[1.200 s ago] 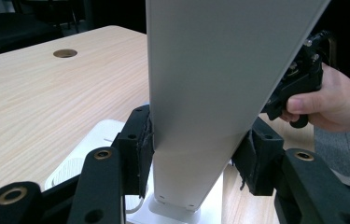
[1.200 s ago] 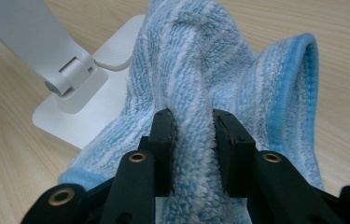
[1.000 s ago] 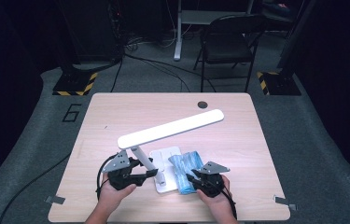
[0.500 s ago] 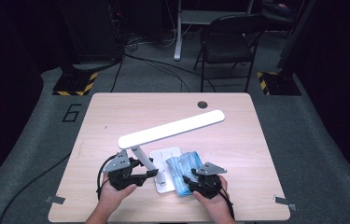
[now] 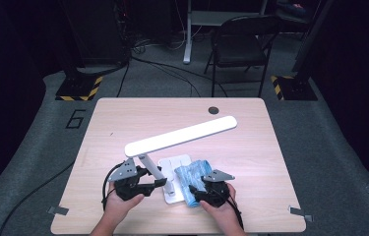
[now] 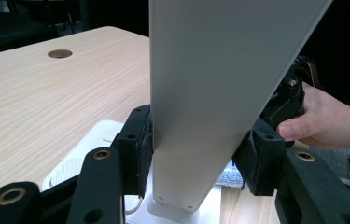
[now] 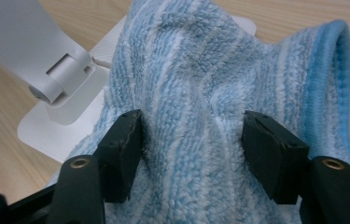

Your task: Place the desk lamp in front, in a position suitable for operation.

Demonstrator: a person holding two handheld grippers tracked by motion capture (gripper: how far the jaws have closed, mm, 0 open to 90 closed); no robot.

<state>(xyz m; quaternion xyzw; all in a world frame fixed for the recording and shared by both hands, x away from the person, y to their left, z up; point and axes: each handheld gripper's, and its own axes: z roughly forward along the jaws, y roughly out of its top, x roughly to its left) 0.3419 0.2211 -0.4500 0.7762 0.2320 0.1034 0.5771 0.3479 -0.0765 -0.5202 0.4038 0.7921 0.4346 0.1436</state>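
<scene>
Your right claw has just been opening, jaws slack around the blue towel; regrip before wiping. Left claw, at 9 o'clock, clamps the lamp arm.

Lamp arm runs off the top edge in the left gripper view. Blue towel covers part of the lamp base, and is cut off at the bottom.

Dim lab or studio: bare wooden table, hazard-striped stand bases, floor cables, folding chair.
</scene>
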